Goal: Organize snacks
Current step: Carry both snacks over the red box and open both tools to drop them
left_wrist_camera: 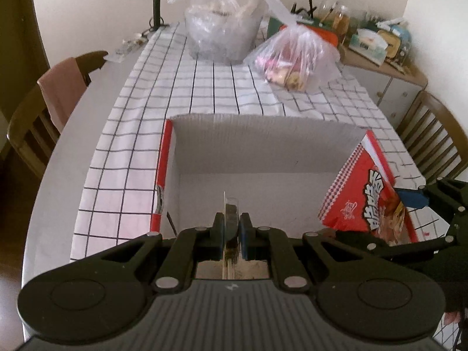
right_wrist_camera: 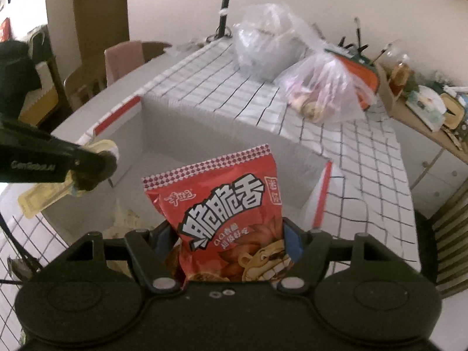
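Note:
My left gripper (left_wrist_camera: 231,222) is shut on a thin, flat yellowish snack packet (left_wrist_camera: 231,213), seen edge-on above the open white box (left_wrist_camera: 257,143). In the right wrist view that packet (right_wrist_camera: 38,200) sticks out of the left gripper (right_wrist_camera: 87,175) at the box's left side. My right gripper (right_wrist_camera: 229,234) is shut on a puffy red snack bag (right_wrist_camera: 222,213) with white lettering, held upright over the box (right_wrist_camera: 222,134). In the left wrist view the red bag (left_wrist_camera: 371,199) and the right gripper (left_wrist_camera: 421,199) show at the right edge of the box.
A grid-patterned cloth (left_wrist_camera: 216,87) covers the table. Two clear plastic bags (left_wrist_camera: 222,26) (left_wrist_camera: 295,58) with food sit at the far end beside a black lamp stalk (left_wrist_camera: 156,0). Wooden chairs (left_wrist_camera: 32,122) (left_wrist_camera: 438,134) flank the table; a cluttered sideboard (left_wrist_camera: 380,46) stands at back right.

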A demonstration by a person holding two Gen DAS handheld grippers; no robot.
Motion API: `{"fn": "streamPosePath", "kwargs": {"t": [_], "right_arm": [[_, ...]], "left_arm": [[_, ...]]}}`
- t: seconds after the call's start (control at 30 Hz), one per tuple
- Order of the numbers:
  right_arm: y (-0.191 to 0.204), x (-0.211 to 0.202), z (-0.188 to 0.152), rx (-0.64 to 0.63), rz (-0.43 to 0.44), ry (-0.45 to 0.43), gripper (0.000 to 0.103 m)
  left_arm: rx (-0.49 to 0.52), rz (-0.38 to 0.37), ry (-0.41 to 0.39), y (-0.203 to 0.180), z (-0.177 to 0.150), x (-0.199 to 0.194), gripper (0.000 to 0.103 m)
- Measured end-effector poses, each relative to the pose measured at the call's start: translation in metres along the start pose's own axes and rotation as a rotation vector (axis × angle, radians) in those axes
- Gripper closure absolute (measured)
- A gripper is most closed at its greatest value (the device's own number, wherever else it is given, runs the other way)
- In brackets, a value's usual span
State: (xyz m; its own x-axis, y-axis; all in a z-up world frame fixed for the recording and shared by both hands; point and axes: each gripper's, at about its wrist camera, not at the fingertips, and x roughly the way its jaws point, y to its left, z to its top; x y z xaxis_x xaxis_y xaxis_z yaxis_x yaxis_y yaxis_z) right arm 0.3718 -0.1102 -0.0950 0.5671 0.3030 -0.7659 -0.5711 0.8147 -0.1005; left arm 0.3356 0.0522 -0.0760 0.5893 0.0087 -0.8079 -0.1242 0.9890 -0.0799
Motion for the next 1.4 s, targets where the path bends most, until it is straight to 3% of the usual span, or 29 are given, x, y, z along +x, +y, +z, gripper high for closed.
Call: {"fn": "streamPosePath", "kwargs": {"t": [0.23, 0.73, 1.03, 1.17, 1.4], "right_arm": [[0.007, 0.023, -0.003, -0.047, 0.027, 0.061, 0.030], [-0.001, 0.039, -0.009, -0.088, 0.092, 0.088, 0.025], [-0.010, 0.025, -0.011, -0.090, 0.152, 0.033, 0.016], [-0.016, 0.012, -0.011, -0.066, 0.163, 0.005, 0.014], [-0.021, -0.020, -0.012, -0.015, 0.154, -0.059, 0.008]], "left_arm": [[0.009, 0.019, 0.073, -0.005, -0.004, 0.027, 0.093], [-0.071, 0.049, 0.114, -0.004, -0.006, 0.034, 0.091], [-0.146, 0.061, 0.064, -0.001, -0.010, 0.009, 0.071], [-0.154, 0.053, 0.021, -0.001, -0.013, -0.008, 0.046], [-0.119, 0.022, -0.052, -0.006, -0.020, -0.039, 0.045]]}}
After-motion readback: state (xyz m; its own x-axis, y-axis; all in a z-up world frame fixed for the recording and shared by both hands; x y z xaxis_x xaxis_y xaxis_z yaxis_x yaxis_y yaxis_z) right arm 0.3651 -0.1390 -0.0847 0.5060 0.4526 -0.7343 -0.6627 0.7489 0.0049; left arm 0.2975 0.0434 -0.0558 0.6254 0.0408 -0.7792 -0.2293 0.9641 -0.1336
